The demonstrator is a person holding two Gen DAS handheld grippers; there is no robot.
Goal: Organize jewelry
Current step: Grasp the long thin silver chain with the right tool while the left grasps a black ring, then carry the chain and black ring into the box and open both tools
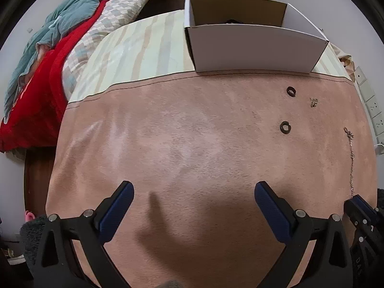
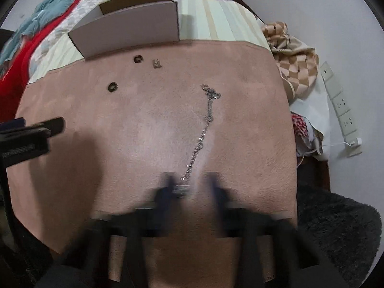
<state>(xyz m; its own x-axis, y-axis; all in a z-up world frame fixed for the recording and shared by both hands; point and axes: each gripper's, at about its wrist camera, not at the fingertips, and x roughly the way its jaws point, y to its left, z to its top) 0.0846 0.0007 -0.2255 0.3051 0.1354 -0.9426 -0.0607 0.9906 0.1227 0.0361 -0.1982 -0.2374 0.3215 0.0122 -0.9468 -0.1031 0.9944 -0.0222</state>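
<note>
A thin necklace chain (image 2: pixel 204 132) lies stretched out on the pink cloth (image 1: pixel 192 132). Two dark rings (image 1: pixel 291 91) (image 1: pixel 285 127) and a small gold earring (image 1: pixel 313 102) lie further back, near an open white box (image 1: pixel 254 48). My right gripper (image 2: pixel 192 187) is blurred in its own view, low over the chain's near end. In the left wrist view the right gripper (image 1: pixel 355 201) looks shut where the chain ends. My left gripper (image 1: pixel 194 192) is open above bare cloth with nothing between its fingers.
Red, teal and checked bedding (image 1: pixel 60 60) is piled at the left. A white power strip (image 2: pixel 340 110) and a beige checked cloth (image 2: pixel 292 52) lie to the right. A dark fluffy rug (image 2: pixel 340 228) sits at the near right corner. Striped fabric (image 1: pixel 134 55) covers the table beyond the pink cloth.
</note>
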